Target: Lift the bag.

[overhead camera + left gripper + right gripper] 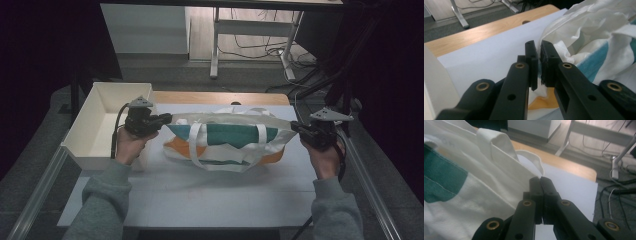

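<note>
A white tote bag [225, 137] with teal and orange patches and white straps lies across the white sheet in the high view. Its top edge is pulled taut between the two grippers. My left gripper [167, 119] is shut on the bag's left end. In the left gripper view, white cloth [586, 32] is pinched between the closed jaws of that gripper [539, 50]. My right gripper [295, 127] is shut on the bag's right end. In the right gripper view, the white fabric [474, 182] runs into that gripper's closed jaws [540, 181].
A white open bin [100, 125] stands at the table's left, right behind the left hand. A wooden strip of tabletop [220, 97] shows beyond the white sheet [200, 190]. Farther back are desk legs [215, 50] and floor cables [260, 50].
</note>
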### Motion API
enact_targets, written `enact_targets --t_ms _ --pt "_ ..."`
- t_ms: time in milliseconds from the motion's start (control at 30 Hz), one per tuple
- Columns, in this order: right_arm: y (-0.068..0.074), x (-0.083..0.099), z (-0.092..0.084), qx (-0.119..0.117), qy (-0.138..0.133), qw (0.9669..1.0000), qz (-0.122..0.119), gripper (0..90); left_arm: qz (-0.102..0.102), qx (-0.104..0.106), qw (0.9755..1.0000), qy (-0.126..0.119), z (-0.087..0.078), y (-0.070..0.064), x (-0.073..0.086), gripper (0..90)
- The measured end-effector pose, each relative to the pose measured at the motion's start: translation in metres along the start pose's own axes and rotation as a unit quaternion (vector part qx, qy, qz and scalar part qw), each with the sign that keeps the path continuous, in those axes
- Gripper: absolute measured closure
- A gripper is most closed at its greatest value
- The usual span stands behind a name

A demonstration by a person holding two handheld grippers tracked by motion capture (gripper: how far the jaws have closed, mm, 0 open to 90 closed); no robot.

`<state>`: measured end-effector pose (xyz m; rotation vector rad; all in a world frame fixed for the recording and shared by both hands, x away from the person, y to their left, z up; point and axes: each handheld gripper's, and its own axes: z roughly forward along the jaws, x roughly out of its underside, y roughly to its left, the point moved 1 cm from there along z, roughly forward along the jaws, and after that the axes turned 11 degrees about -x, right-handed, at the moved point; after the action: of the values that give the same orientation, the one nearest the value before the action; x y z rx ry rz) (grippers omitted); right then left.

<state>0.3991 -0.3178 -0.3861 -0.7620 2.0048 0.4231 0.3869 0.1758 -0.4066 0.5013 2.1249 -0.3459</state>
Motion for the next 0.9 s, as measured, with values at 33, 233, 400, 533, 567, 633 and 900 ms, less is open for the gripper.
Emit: enact_targets --t_ms 33,233,400,533,567,633,900 --pt "-0.004 0.003 0.005 -0.001 0.004 1.0000 0.005 89.4 0.000 0.000 1.0000 0.006 0.003 0.000 0.000 83.9" --pt "-0.015 0.017 0.028 -0.005 0.020 0.9996 0.019 89.3 0.011 -0.014 0.9994 0.029 0.014 -0.002 0.000 83.9" --pt "-0.020 0.023 0.038 -0.011 0.028 0.9993 0.024 89.3 0.017 -0.020 0.9988 0.041 0.016 -0.004 0.000 83.7" --pt "-0.020 0.024 0.042 -0.012 0.032 0.9991 0.025 89.2 0.021 -0.026 0.9983 0.048 0.017 -0.005 0.000 83.1" --pt "-0.020 0.024 0.042 -0.014 0.030 0.9992 0.023 88.5 0.023 -0.027 0.9982 0.048 0.017 -0.006 0.000 82.9" --pt "-0.018 0.023 0.041 -0.010 0.024 0.9995 0.018 85.7 0.026 -0.027 0.9981 0.049 0.018 -0.006 0.000 81.7" --pt "-0.002 0.019 0.025 -0.005 -0.025 0.9995 0.019 47.3 0.020 -0.010 0.9997 0.001 0.001 -0.010 -0.002 39.2"
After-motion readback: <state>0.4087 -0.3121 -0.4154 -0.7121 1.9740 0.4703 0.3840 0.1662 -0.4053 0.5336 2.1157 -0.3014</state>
